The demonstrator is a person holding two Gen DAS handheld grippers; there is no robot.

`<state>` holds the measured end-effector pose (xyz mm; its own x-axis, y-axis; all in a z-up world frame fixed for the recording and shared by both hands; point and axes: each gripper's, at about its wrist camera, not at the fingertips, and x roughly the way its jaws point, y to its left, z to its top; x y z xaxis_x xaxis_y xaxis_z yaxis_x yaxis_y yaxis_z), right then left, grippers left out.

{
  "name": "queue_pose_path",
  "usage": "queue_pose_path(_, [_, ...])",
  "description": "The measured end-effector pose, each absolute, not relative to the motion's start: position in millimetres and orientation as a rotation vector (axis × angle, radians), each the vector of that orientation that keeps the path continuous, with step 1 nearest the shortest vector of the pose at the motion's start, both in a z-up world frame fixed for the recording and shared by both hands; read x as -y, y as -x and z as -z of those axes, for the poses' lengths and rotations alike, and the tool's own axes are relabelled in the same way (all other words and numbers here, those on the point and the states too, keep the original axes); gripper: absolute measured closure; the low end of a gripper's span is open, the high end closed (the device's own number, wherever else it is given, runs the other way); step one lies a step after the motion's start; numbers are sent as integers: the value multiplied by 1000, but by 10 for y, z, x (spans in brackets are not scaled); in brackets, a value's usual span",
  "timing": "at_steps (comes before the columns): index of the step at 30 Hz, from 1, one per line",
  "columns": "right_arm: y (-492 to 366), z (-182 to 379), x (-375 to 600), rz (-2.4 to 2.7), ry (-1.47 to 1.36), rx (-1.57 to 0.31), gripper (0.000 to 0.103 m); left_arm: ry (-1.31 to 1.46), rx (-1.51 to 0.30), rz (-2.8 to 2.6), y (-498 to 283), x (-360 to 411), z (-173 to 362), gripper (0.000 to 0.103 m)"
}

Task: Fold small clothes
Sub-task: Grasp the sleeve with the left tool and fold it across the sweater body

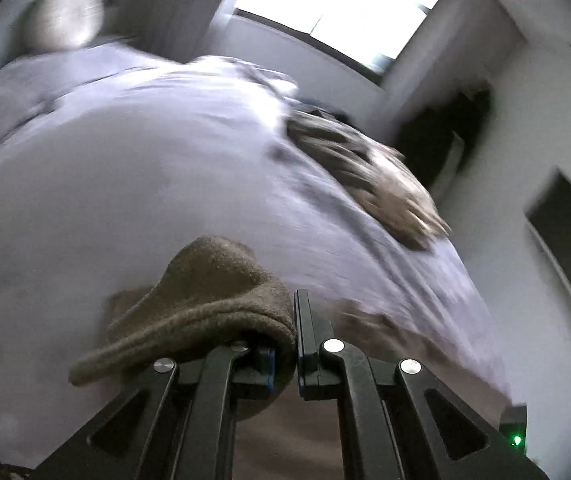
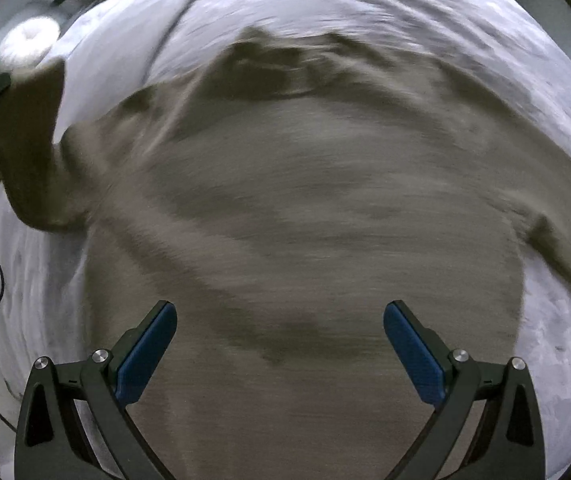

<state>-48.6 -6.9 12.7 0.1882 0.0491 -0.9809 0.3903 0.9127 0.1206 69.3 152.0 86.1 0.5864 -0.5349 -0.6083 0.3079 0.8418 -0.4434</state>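
A brown fleece garment (image 2: 305,208) lies spread on the pale sheet, filling most of the right wrist view, with its neck opening (image 2: 261,68) at the far side. My right gripper (image 2: 279,344) hangs open above its lower part, blue pads (image 2: 147,350) wide apart and nothing between them. In the left wrist view my left gripper (image 1: 295,344) is shut on a fold of the same brown fleece (image 1: 213,296), which bulges up and to the left of the jaws, lifted off the bed. One sleeve (image 2: 29,148) rises at the left of the right wrist view.
The bed's pale sheet (image 1: 125,168) stretches away under both grippers. A heap of other brown and tan clothes (image 1: 369,176) lies near the bed's far right edge. Beyond are a bright window (image 1: 337,4), a pale round object (image 1: 65,16) and a dark panel on the wall (image 1: 565,236).
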Motion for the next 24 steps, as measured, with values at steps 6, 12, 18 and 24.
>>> queue_pose_path(6, [468, 51, 677, 383, -484, -1340, 0, 121, -918, 687, -584, 8, -526, 95])
queue_pose_path(12, [790, 184, 1138, 484, -544, -1365, 0, -118, -1110, 620, -257, 704, 222, 95])
queue_pose_path(18, [749, 177, 1277, 487, -513, -1367, 0, -227, -1092, 525, -37, 613, 366, 17])
queue_pose_path(24, [230, -117, 1012, 360, -319, -1294, 0, -160, -1032, 454, -191, -22, -48, 17])
